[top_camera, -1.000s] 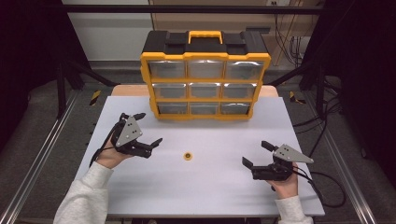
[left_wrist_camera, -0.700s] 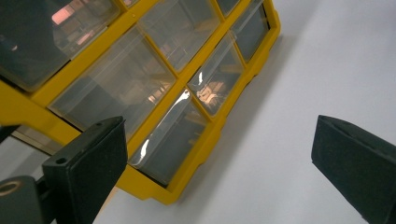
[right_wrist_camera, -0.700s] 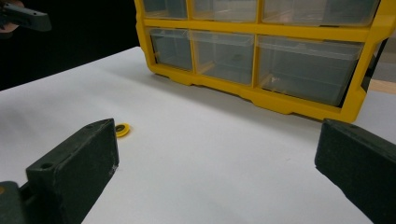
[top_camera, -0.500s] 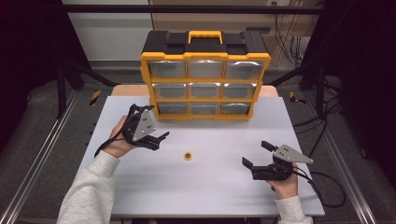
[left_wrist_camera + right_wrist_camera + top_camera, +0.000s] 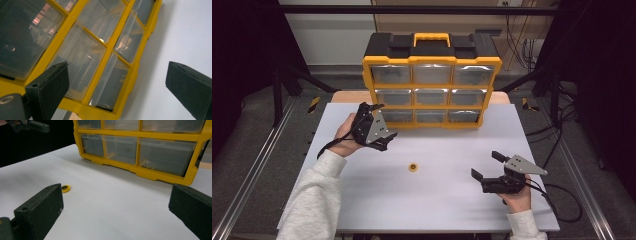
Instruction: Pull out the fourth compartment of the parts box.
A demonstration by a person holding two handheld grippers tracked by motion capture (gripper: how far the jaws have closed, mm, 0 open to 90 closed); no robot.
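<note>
Your left gripper (image 5: 381, 126), jaws apart, nears the drawer cabinet (image 5: 432, 80); square it to the bottom-left drawer (image 5: 395, 116) before closing.

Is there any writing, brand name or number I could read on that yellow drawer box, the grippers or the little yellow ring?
None can be read.
Drawer box: no label or brand shows on its frame, lid or clear drawers.
Left gripper and right gripper: plain black jaws and grey plates, no markings.
Small yellow ring: too small to tell.
</note>
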